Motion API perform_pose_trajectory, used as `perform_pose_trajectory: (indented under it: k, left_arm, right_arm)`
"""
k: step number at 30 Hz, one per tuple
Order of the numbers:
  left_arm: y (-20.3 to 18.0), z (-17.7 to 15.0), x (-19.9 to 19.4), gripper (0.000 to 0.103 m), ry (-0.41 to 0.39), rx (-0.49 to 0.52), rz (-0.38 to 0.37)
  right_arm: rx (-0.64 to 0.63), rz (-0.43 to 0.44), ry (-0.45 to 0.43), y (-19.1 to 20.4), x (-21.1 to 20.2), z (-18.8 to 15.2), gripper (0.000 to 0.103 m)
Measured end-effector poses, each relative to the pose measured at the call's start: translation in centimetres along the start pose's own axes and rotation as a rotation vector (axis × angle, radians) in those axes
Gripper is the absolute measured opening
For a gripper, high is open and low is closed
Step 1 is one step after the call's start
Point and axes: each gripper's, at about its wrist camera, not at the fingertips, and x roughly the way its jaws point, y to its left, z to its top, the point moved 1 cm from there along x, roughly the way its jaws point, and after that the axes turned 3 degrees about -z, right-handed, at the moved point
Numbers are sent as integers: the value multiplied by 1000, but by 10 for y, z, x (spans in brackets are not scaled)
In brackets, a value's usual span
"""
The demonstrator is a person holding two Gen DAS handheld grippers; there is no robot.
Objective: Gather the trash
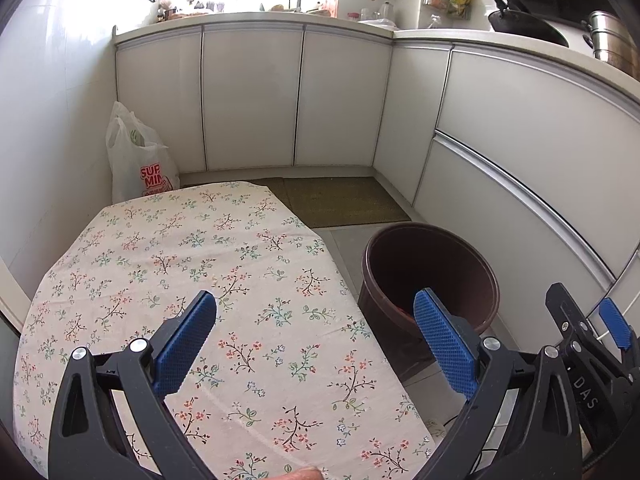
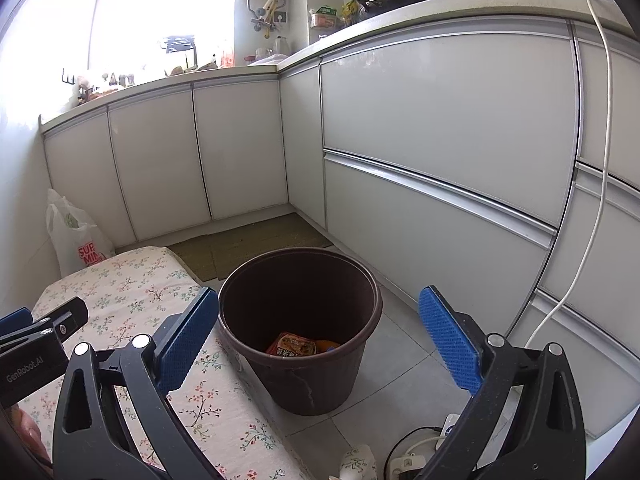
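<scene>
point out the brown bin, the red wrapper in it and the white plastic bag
brown bin point(image 2: 280, 376): right wrist view, front outer wall.
red wrapper point(image 2: 294, 346): right wrist view, printed face, lying inside the bin.
white plastic bag point(image 1: 136, 168): left wrist view, front side above the red print.

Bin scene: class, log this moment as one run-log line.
left tool open, empty | right tool open, empty | bin holds wrappers | table bare
</scene>
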Motion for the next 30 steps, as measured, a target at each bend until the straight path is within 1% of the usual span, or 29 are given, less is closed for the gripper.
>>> perform_pose_trajectory:
  k: [7, 18, 30]
  left_arm:
    - [3, 0, 1, 96, 4, -9, -3]
    - [2, -3, 7, 96, 30, -7, -19]
    - [1, -5, 10, 96, 31, -1, -8]
  right_arm:
    - [-3, 4, 5, 1, 1, 0, 96]
    - [-3, 11, 13, 1, 3, 1, 96]
    - [-13, 20, 23, 4, 7, -1, 96]
